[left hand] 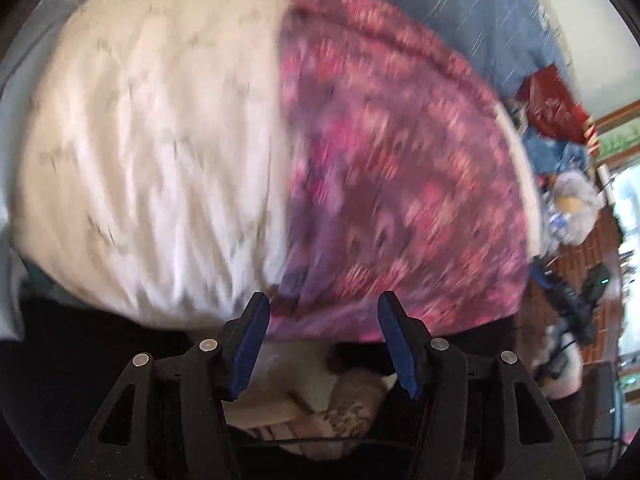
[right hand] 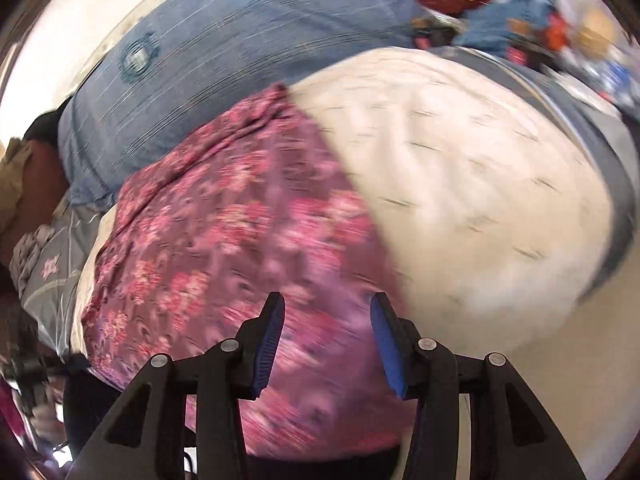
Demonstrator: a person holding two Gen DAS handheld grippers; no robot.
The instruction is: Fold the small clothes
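Note:
A pink and purple flowered cloth (left hand: pixel 400 184) lies spread flat on a white quilted surface (left hand: pixel 152 152). In the right wrist view the same flowered cloth (right hand: pixel 224 248) covers the left half of the white surface (right hand: pixel 472 184). My left gripper (left hand: pixel 322 304) is open and empty, hovering above the cloth's near edge. My right gripper (right hand: pixel 326 306) is open and empty, above the cloth's near part. Both views are blurred by motion.
A blue striped cloth (right hand: pixel 248 52) lies beyond the flowered one. A heap of red and blue clothes and bags (left hand: pixel 556 128) sits past the surface's edge. A grey patterned cloth (right hand: pixel 52 256) hangs at the left.

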